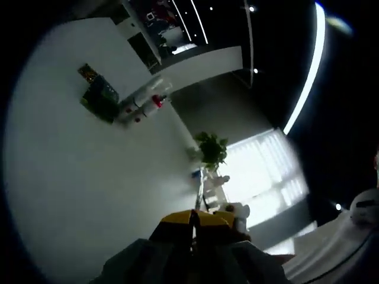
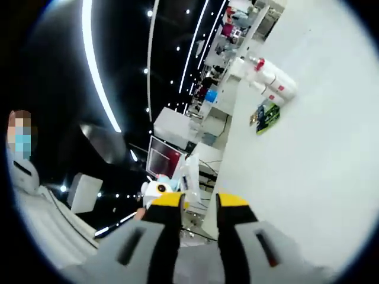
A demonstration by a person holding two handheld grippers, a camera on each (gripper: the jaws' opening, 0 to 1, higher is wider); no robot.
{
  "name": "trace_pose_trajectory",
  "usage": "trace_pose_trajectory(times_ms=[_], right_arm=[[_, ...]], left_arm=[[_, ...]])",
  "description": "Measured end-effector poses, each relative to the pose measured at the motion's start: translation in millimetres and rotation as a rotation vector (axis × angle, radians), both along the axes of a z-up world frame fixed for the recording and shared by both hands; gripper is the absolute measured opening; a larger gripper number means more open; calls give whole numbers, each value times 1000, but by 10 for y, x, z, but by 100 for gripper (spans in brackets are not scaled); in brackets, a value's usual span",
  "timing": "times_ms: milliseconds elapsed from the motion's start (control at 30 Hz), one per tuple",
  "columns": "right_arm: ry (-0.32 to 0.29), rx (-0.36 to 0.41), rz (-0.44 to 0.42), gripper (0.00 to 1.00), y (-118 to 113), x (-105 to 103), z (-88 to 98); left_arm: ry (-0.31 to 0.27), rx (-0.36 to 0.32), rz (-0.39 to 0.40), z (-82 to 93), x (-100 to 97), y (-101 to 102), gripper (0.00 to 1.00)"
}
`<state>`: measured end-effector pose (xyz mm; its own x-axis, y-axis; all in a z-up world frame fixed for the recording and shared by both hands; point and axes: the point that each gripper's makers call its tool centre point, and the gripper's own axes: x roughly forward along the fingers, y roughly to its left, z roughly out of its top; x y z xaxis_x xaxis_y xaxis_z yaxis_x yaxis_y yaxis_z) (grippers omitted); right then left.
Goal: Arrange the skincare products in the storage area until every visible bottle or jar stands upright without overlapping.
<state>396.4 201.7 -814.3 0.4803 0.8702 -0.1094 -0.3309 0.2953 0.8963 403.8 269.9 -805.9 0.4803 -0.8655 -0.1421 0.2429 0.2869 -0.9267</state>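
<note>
Yellow-tipped jaws of the left gripper [image 1: 192, 220] rise from the bottom of the left gripper view, pressed together with no gap and nothing between them. Ahead of them spreads a white surface [image 1: 77, 177], rolled steeply in the view. Far up it and to the left of the jaws lie a dark green packet [image 1: 99, 97] and, just beside it, a few white bottles [image 1: 145, 102] with red caps, lying tilted near the surface's edge. Closer, just beyond the jaw tips, a green plant [image 1: 211, 148] stands before a bright window [image 1: 266, 171].

In the right gripper view, the right gripper [image 2: 198, 204] has its yellow-tipped jaws parted by a clear gap, with nothing held. To the right of the jaws runs the same white surface [image 2: 308, 177]. Well ahead and up to the right, the white bottles [image 2: 269, 78] with red marks lie close together, the green packet [image 2: 267, 118] just below them. Left of the jaws, a red screen [image 2: 163, 161] and ceiling light strips [image 2: 98, 71] show.
</note>
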Motion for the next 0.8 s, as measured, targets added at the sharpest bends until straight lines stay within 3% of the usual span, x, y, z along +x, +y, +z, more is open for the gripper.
trace_pose_trajectory(times_ms=[233,467,800], right_arm=[[9,-116,52,30,-33,-107,-150],[36,-205,82,31,-128,-262,-271],[73,-278,54,31,-376,-413,-385]], left_arm=[[-25,16,126,27,278,415,1],[-18,52,191,-97,665,775,1],[-11,123,200,-274,1236,1053,1]])
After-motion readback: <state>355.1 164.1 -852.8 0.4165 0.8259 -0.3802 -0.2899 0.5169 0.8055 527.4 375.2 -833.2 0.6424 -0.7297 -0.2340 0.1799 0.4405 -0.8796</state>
